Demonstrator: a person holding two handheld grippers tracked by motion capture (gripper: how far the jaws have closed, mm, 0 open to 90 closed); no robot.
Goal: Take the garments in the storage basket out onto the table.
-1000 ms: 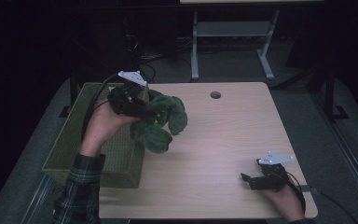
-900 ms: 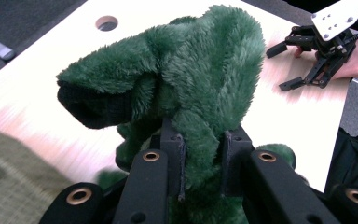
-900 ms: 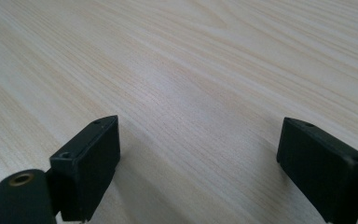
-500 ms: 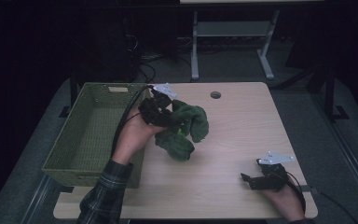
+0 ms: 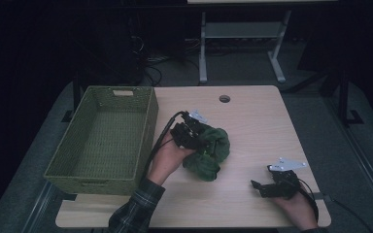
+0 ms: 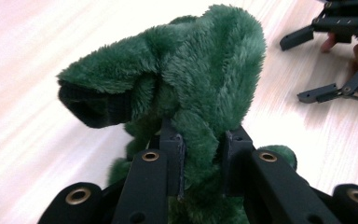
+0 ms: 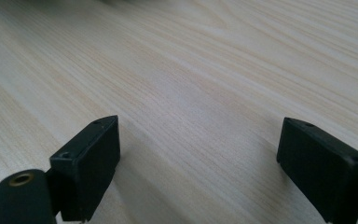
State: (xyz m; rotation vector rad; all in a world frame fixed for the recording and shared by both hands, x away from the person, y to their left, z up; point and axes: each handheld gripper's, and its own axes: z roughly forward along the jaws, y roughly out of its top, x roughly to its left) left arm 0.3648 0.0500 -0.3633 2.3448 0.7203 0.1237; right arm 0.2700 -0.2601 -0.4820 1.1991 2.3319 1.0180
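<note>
Left gripper point(image 5: 196, 133) is clamping the green plush cloth point(image 5: 209, 153), jaws pinching a fold of it. Cloth is sitting mid-desk point(image 5: 252, 121), just right of the woven green basket point(image 5: 102, 141), apart from it.

Left gripper view is giving the close detail: fuzzy pile of the plush cloth point(image 6: 191, 88), a dark ribbed cuff-like edge on one side, probably a sleeve or hem, too close to tell. It's also catching the right gripper point(image 6: 335, 60) farther off, jaws spread.

Right gripper point(image 5: 267, 187) is resting at the near right of the desk, jaws released, nothing between them. Right gripper view is showing bare wood grain point(image 7: 191, 70) between its own jaws.

Versus 0.5 s ago: left hand point(image 5: 167, 158) and cloth are moving nearer the person and rightward, away from the basket. Right gripper is staying put.
</note>
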